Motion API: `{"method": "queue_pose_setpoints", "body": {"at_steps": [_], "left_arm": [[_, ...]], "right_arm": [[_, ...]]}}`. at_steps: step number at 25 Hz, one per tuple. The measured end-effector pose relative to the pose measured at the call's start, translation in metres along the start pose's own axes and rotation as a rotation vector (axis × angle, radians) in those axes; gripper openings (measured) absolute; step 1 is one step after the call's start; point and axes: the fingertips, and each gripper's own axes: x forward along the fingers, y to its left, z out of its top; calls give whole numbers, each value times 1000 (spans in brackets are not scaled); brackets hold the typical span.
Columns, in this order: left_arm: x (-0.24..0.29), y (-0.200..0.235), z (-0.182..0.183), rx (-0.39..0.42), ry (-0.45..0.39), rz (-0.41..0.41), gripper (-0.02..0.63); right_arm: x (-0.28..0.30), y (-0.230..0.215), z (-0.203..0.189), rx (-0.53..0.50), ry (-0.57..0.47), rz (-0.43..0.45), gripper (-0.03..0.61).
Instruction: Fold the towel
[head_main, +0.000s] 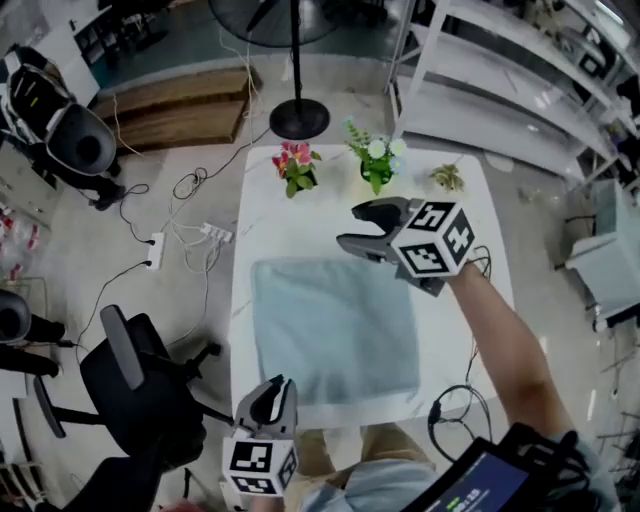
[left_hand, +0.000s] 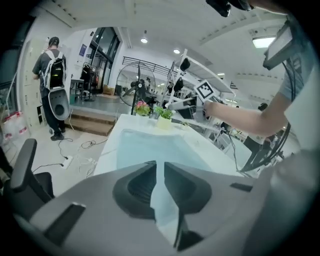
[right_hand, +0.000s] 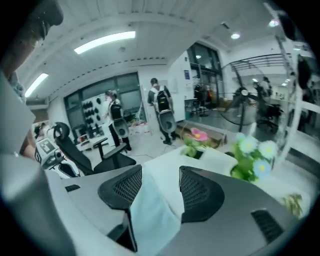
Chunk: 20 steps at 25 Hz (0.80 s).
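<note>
Head view: a pale blue towel (head_main: 335, 330) lies flat on the white desk (head_main: 470, 190), the left gripper (head_main: 277, 388) at its near-left corner and the right gripper (head_main: 350, 226) above the far-right one. Left gripper view: jaws nipped to a slit on the cloth. Right gripper view: jaws spread, holding nothing. The towel looks light and limp, best taken by its corners.

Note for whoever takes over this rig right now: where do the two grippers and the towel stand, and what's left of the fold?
Left gripper: jaws close together on the near left corner of the towel, apparently pinching it.
Right gripper: open, empty, held above the towel's far right corner.
Towel: spread flat and unfolded on the white table.
Done: no fold yet.
Left: probably take a second corner with the right gripper, fold the towel over, then smooth it.
</note>
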Motion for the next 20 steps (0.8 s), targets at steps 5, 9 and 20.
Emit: {"method": "queue_pose_setpoints", "body": {"at_steps": [5,9,20], "left_arm": [[22,-7,12,55,11,-67,41],[31,-16,4,89,59,-116,35],[23,-4,-13,105,89,-168,28]], "right_arm": [[-92,-14,-136,371,8,-204,239],[-122,32,-232,614,31,-252,238],[-110,55,-269,890,1,-400,158]]}}
